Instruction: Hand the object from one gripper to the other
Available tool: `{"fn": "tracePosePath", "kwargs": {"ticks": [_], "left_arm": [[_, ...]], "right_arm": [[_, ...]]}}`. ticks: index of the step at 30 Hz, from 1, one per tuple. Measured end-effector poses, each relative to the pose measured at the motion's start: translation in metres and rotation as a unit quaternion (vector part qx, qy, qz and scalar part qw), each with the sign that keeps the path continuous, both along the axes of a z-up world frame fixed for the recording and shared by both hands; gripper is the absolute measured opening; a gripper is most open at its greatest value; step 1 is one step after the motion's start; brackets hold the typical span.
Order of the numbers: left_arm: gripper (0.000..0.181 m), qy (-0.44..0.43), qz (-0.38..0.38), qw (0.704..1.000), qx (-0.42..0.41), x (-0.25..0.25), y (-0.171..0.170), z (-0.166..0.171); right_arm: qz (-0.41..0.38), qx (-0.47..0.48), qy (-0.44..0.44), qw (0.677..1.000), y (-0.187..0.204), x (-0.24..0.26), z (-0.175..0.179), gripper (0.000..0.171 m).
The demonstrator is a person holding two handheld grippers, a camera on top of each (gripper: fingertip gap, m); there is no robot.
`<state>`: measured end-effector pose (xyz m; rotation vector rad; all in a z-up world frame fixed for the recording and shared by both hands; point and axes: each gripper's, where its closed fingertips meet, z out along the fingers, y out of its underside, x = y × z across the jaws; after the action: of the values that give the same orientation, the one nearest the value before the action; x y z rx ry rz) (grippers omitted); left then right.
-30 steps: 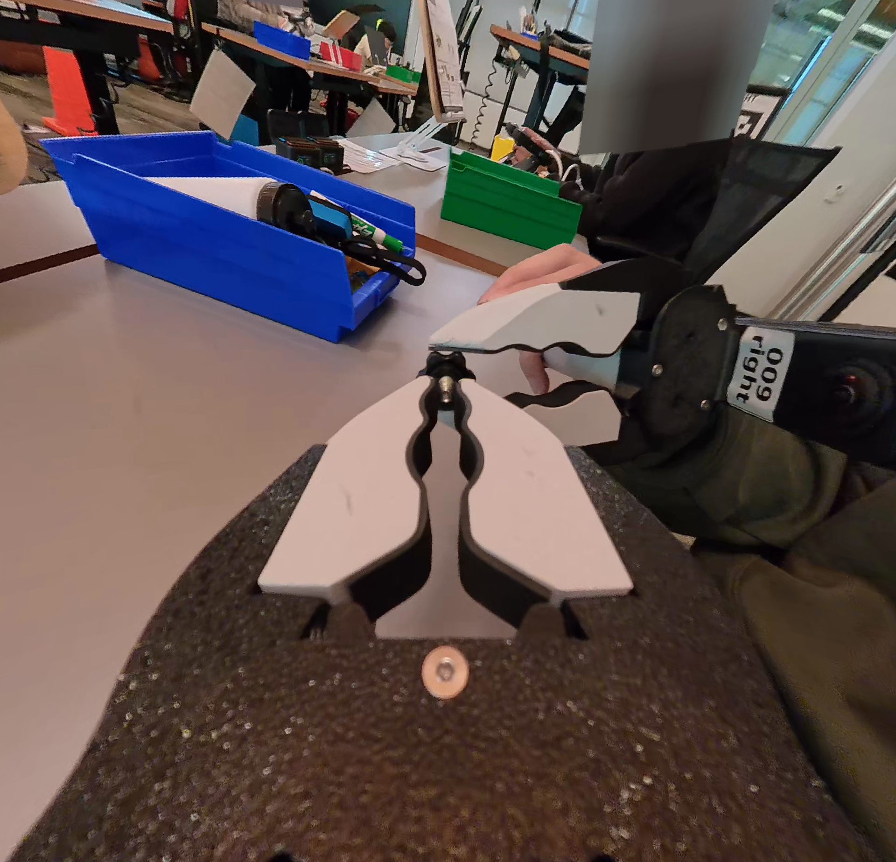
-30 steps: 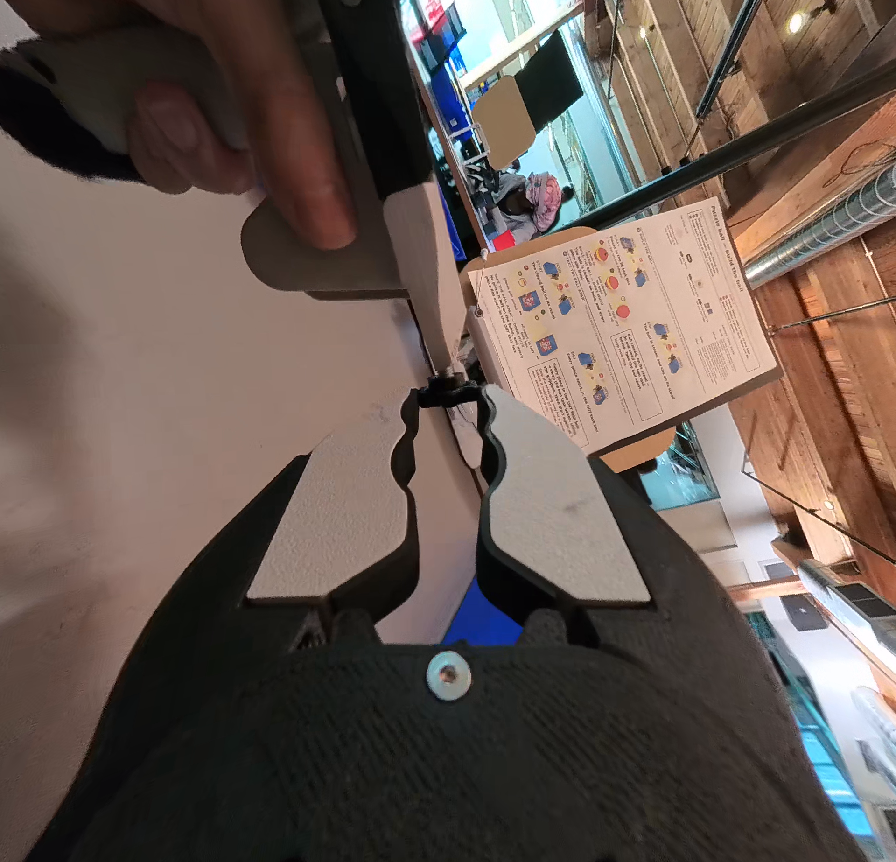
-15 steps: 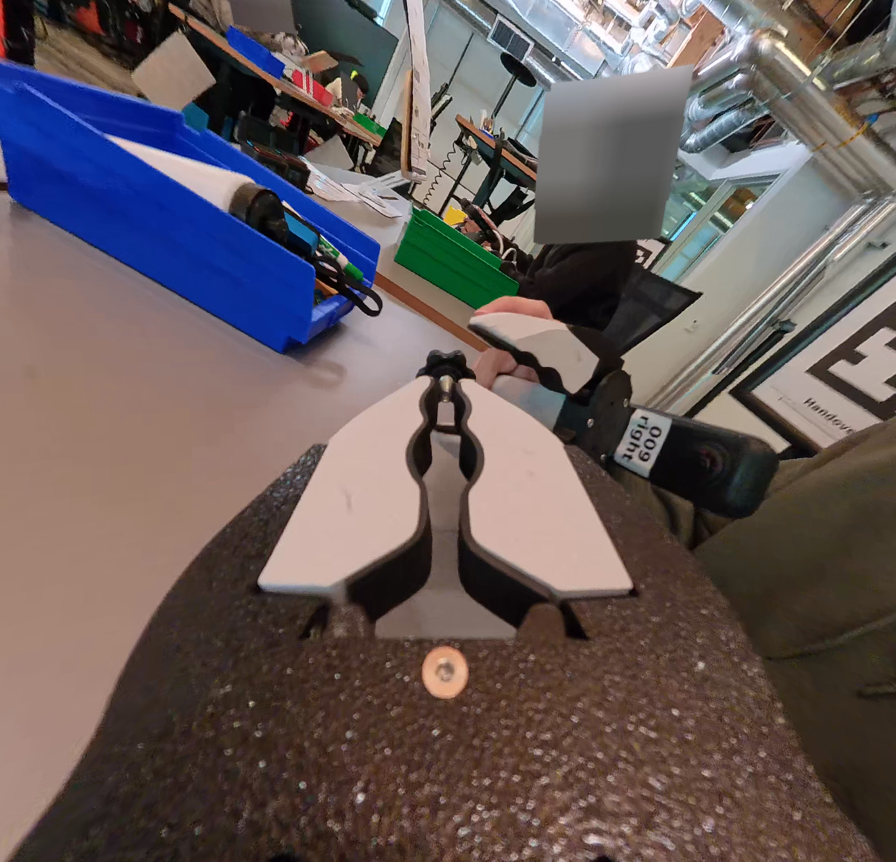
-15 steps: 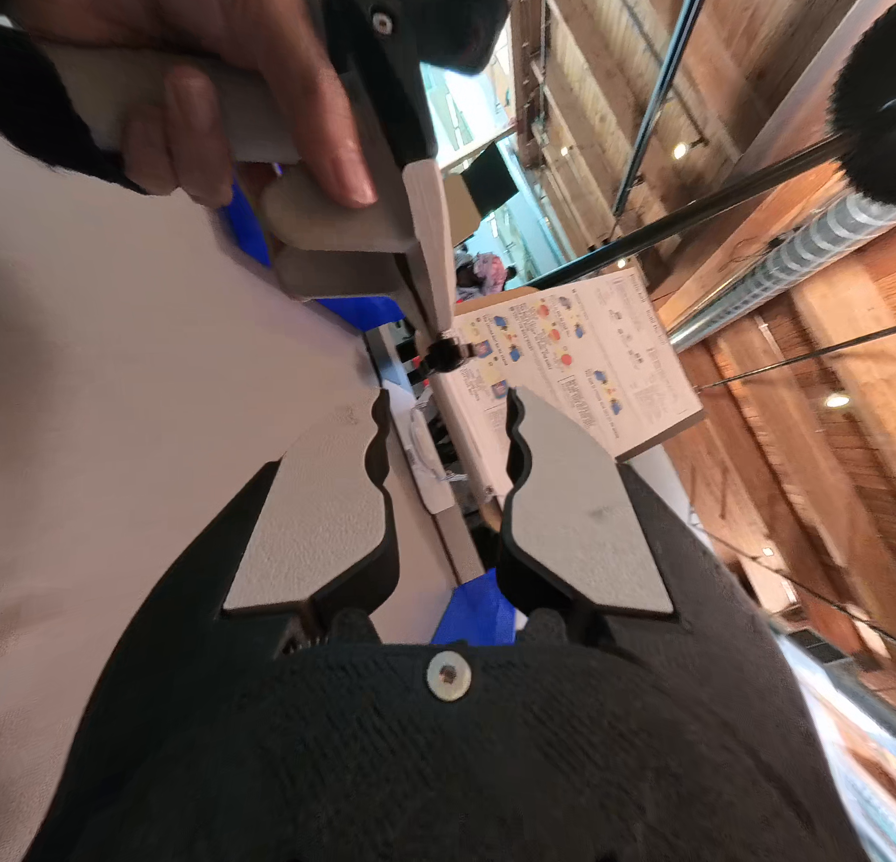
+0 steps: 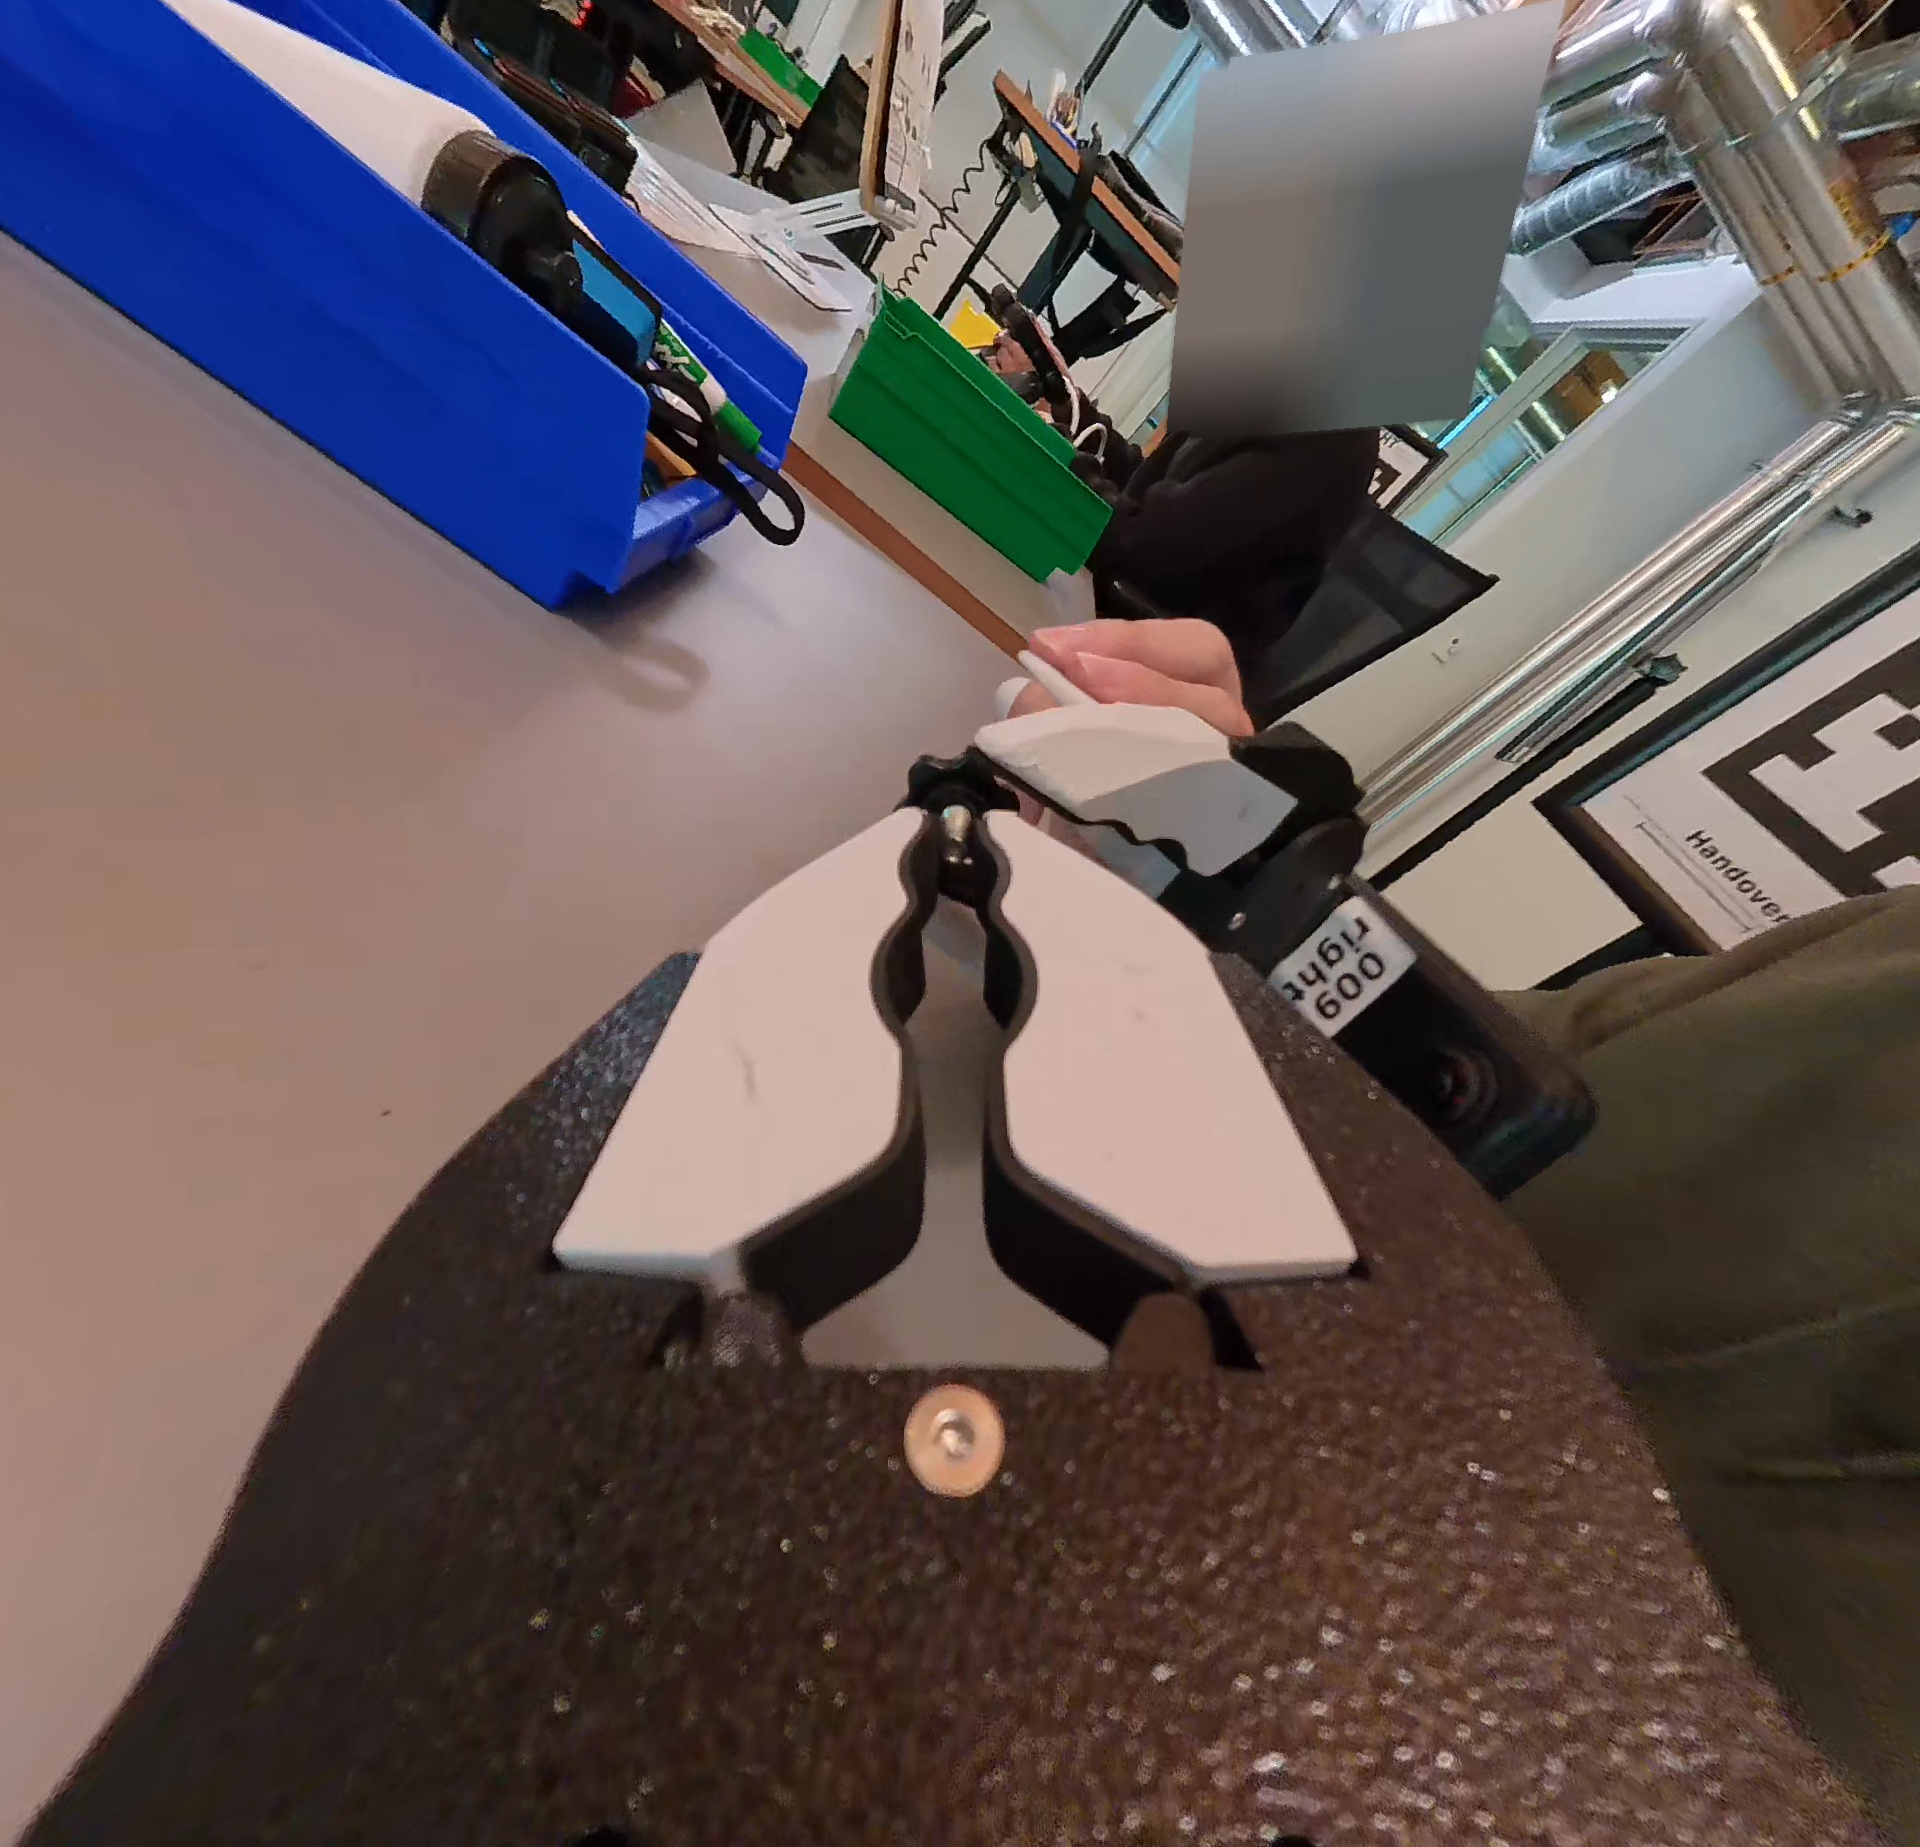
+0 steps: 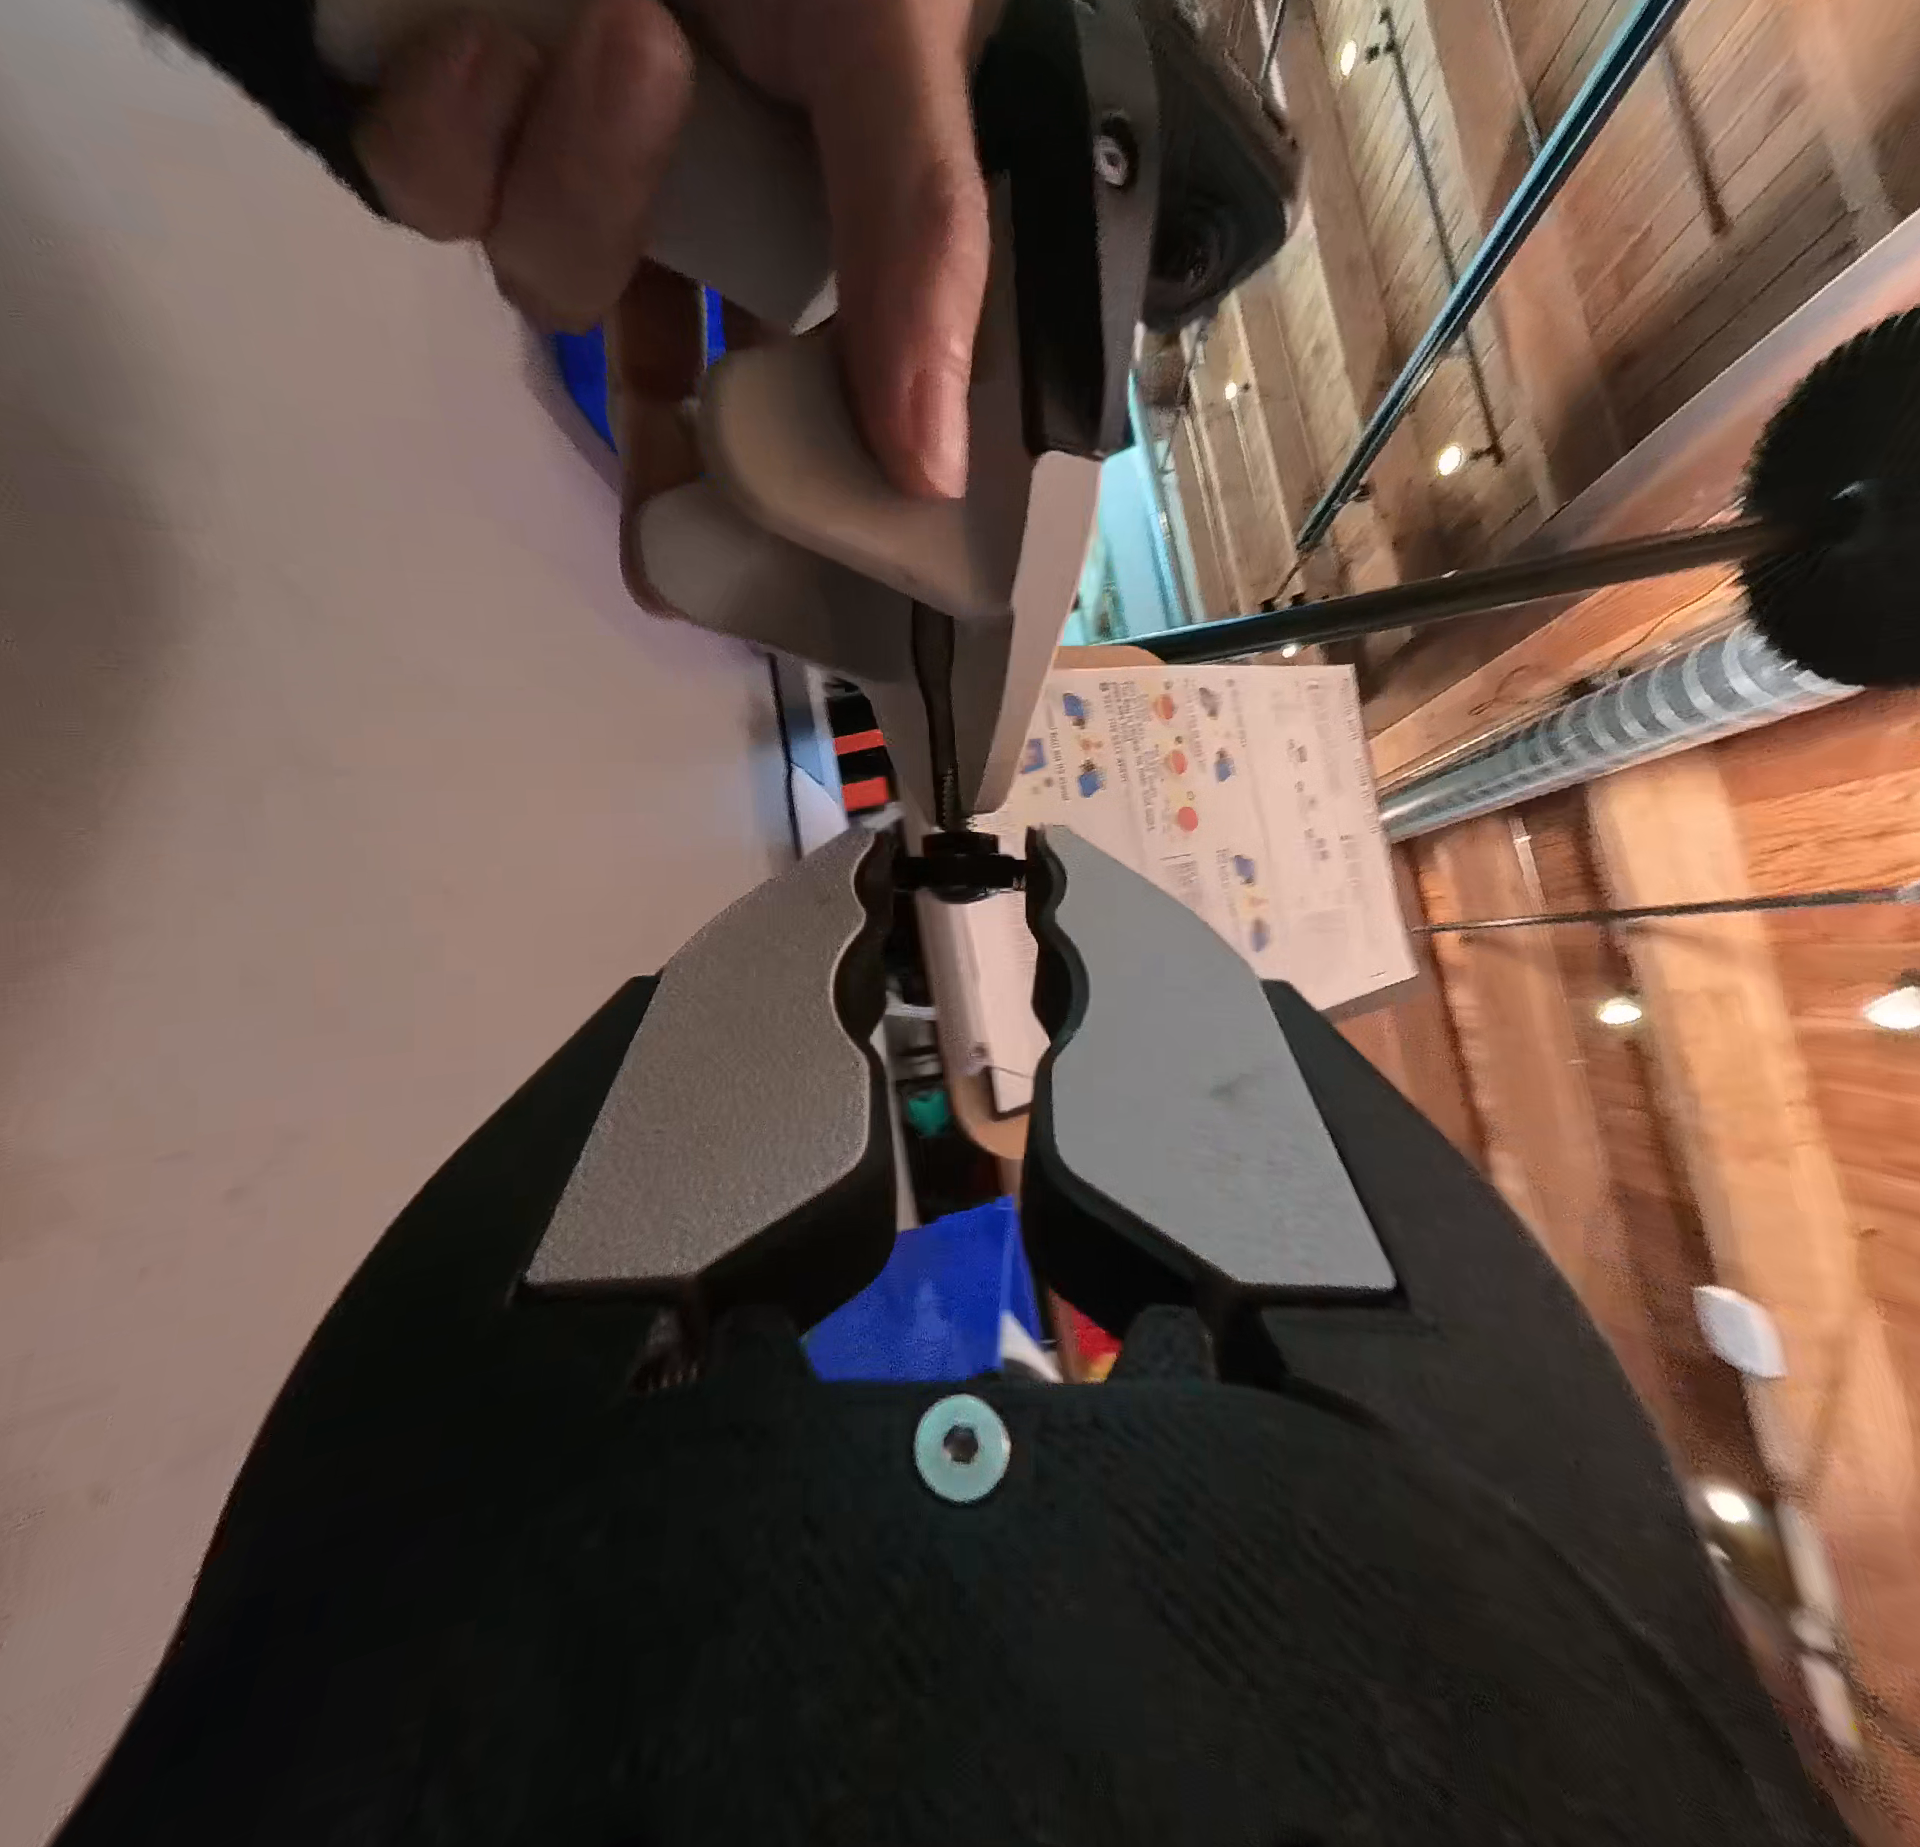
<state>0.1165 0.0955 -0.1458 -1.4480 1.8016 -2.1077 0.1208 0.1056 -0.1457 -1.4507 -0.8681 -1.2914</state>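
Small black bolt (image 5: 951, 841) pinched by both tools, above table (image 5: 312, 810).

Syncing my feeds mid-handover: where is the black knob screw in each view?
Left wrist view: black knob screw sits at centre, at the left hand-held gripper tips.
Right wrist view: at centre, between the right hand-held gripper tips.
Shared landmark: blue bin.
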Motion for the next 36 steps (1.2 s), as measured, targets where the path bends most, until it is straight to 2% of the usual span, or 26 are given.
{"fn": "tracePosePath", "kwargs": {"ticks": [3,6,9,12,14,15,18,21,24,29,36], "left_arm": [[0.006,-0.030,0.001,0.999,0.023,0.001,0.000,0.000],[0.007,-0.104,-0.013,0.990,0.099,-0.004,-0.001,0.002],[0.011,-0.201,-0.039,0.964,0.170,-0.017,-0.006,0.012],[0.026,-0.258,-0.039,0.939,0.225,-0.022,-0.007,0.018],[0.026,-0.287,-0.043,0.925,0.244,-0.025,-0.009,0.021],[0.026,-0.298,-0.045,0.920,0.249,-0.027,-0.010,0.022],[0.025,-0.311,-0.042,0.917,0.248,-0.026,-0.013,0.023],[0.022,-0.287,-0.022,0.930,0.228,-0.018,-0.010,0.020],[0.022,-0.251,-0.011,0.946,0.203,-0.013,-0.006,0.015],[0.023,-0.220,0.018,0.963,0.152,-0.001,0.003,0.022],[0.024,-0.198,0.075,0.967,0.142,0.047,0.020,0.052]], "right_arm": [[0.021,-0.007,0.096,0.995,0.000,0.000,-0.003,0.024],[0.064,-0.048,0.242,0.967,-0.002,-0.005,-0.012,0.024],[0.100,-0.092,0.378,0.916,-0.009,-0.009,-0.020,0.024],[0.153,-0.083,0.504,0.846,-0.016,-0.014,-0.008,0.024],[0.178,-0.075,0.572,0.797,-0.020,-0.014,0.001,0.024],[0.174,-0.063,0.591,0.785,-0.021,-0.009,0.003,0.024],[0.141,-0.042,0.636,0.758,-0.026,0.009,0.000,0.024],[0.096,-0.012,0.658,0.747,-0.030,0.031,-0.003,0.024],[0.086,0.002,0.684,0.725,-0.035,0.041,-0.003,0.024],[0.069,0.008,0.680,0.730,-0.041,0.061,0.006,0.024],[0.083,-0.022,0.670,0.737,-0.002,0.100,0.030,0.024]]}}
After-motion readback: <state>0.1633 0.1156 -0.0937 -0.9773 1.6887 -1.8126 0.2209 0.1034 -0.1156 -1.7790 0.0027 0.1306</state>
